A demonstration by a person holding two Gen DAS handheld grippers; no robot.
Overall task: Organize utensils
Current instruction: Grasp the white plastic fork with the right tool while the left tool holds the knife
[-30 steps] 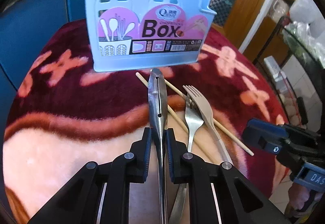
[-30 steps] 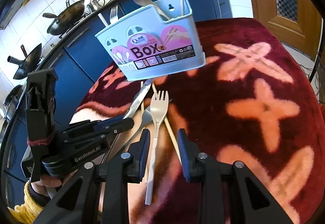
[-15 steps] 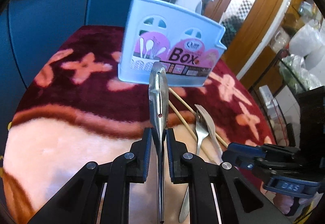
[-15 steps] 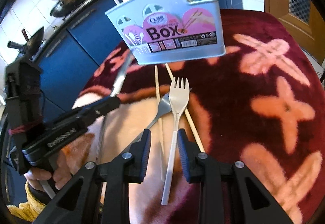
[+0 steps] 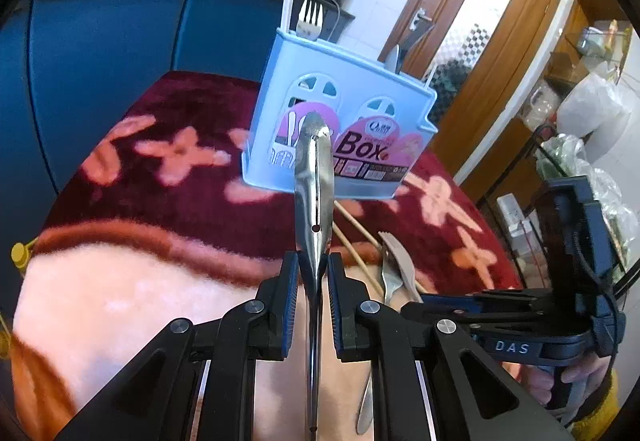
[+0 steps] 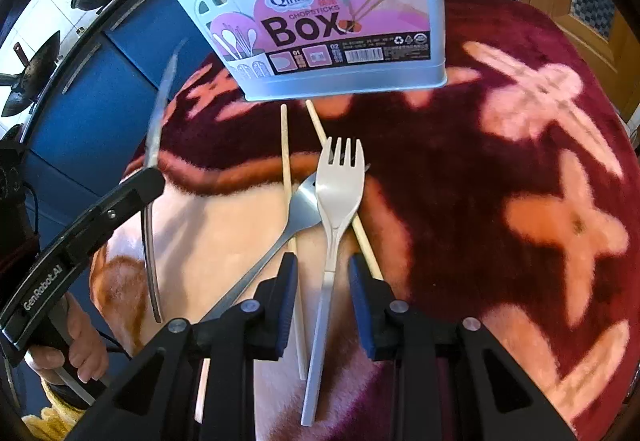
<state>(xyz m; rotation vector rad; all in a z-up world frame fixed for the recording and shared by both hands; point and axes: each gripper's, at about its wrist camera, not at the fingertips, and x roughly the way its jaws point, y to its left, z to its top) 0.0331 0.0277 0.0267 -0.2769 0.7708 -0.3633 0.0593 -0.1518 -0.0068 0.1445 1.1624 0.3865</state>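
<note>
Here, my left tongs (image 5: 313, 283) are pinched tight on a shiny metal knife (image 5: 315, 177), holding it up in the air in front of the blue box (image 6: 320, 21). The box stands on the red blanket (image 6: 500, 169). My right tongs (image 6: 322, 283) are open over a white fork (image 6: 334, 225). The fork lies across a metal fork (image 6: 280, 237) and two chopsticks (image 6: 285, 161).

Each camera sits just behind its own tongs, looking forward and down at the bench from close, and both views share the blue utensil box (image 5: 340, 129) (image 6: 320, 21).
</note>
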